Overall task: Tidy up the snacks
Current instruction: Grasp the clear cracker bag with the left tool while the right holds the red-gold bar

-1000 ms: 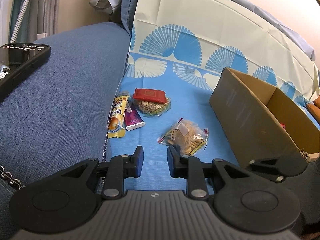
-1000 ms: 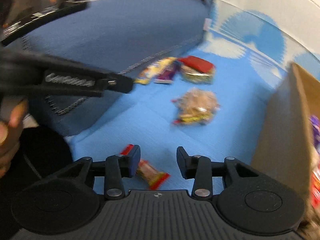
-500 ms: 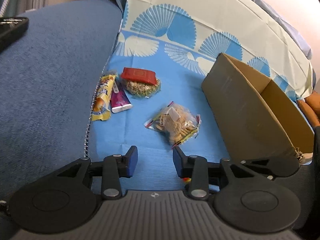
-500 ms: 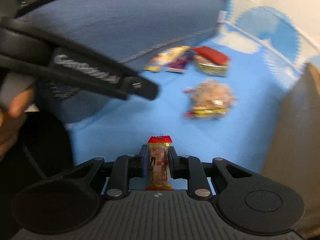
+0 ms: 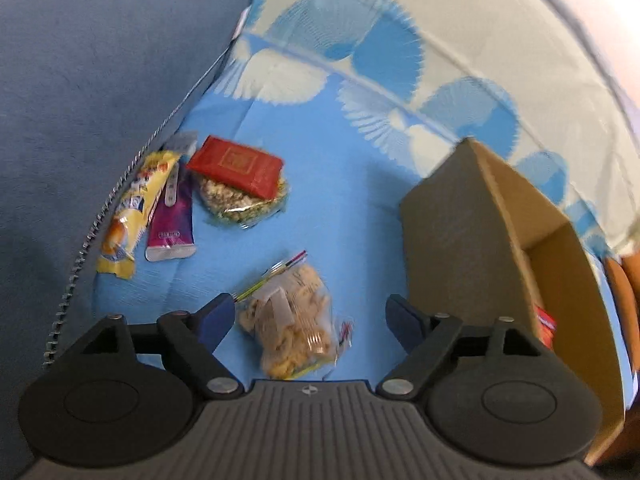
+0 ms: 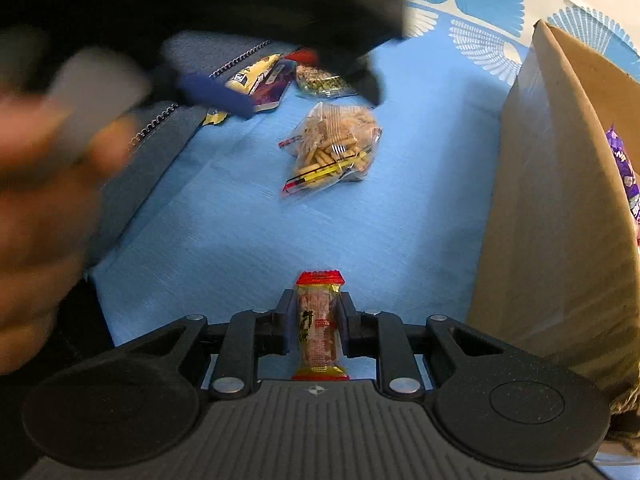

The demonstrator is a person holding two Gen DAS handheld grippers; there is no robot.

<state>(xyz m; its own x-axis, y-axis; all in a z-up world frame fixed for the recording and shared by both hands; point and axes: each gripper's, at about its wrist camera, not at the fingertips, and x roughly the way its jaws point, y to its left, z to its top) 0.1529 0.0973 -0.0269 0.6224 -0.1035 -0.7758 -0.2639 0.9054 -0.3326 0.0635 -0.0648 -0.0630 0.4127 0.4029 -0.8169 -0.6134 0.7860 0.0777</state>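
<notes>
Pinching a small red-ended snack bar [image 6: 319, 322] at lower centre of the right wrist view: right gripper [image 6: 314, 326], pads pressed on the wrapper's two sides, bar pointing up the frame over the blue cloth [image 6: 248, 248]. Spread wide at the bottom of the left wrist view: left gripper [image 5: 310, 320], jaws just opened further, straddling the clear bag of crackers [image 5: 290, 328] without touching it. Lying along the left edge of the cloth, beside the blue cushion [image 5: 88, 92]: yellow wrapper [image 5: 136, 208], purple pouch [image 5: 172, 220], red packet [image 5: 236, 166] resting atop a round clear-wrapped cake [image 5: 236, 204]. Standing open at right: cardboard box [image 5: 464, 232], something red inside at its lower corner, possibly another packet, too blurred to name. Filling the upper left of the right wrist view, blurred: a hand [image 6: 36, 184].
</notes>
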